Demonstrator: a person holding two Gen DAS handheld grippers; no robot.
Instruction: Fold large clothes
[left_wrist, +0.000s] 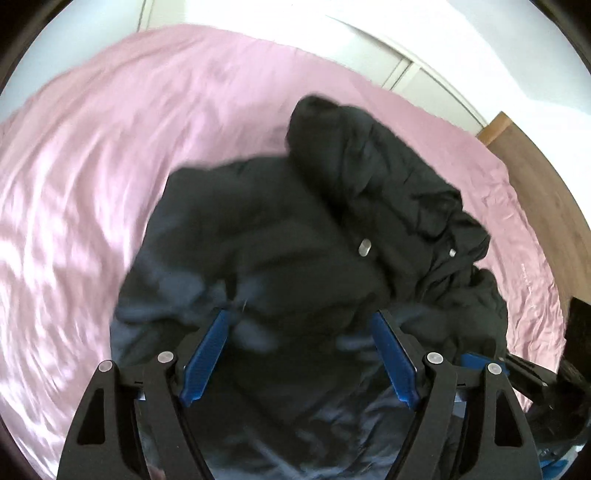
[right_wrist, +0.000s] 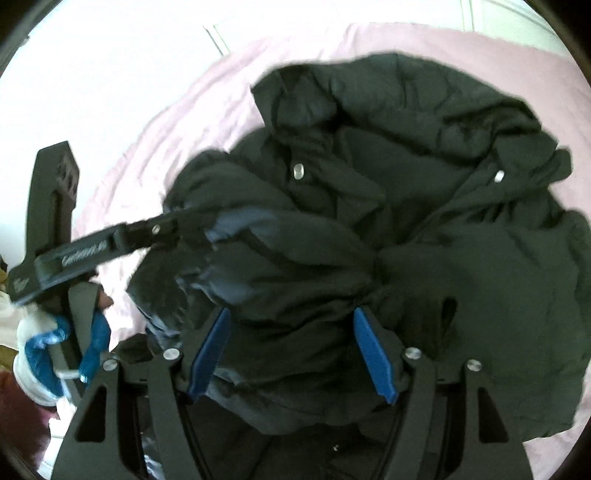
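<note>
Here we see a large black padded jacket (left_wrist: 295, 236) lying bunched on a bed covered by a pink sheet (left_wrist: 110, 147). The jacket occupies the near part of the bed, with its hood or collar end (left_wrist: 332, 122) raised toward the far side, and bare sheet extends around it in both wrist views. Two metal snap fasteners (right_wrist: 298, 171) show on the front of the garment.

In the left wrist view, we see the left hand-held gripper (left_wrist: 301, 325) low over the jacket, its blue pads (left_wrist: 205, 354) standing well apart. Dark fabric fills the space between the pads, but we cannot tell whether the pads press on it; the near fabric is blurred.

In the right wrist view, the right hand-held gripper (right_wrist: 291, 325) also has its blue pads (right_wrist: 373, 350) spread apart, and a thick gathered bundle of jacket fabric sits between them. The fabric appears to reach both pads, yet we cannot confirm a firm clamp from this view.

The same view shows the left unit at the left edge, held by a gloved hand (right_wrist: 55, 343) in blue and white, with its fingers reaching into a fold of the jacket.

A wooden floor (left_wrist: 546, 166) lies beyond the right side of the bed.
</note>
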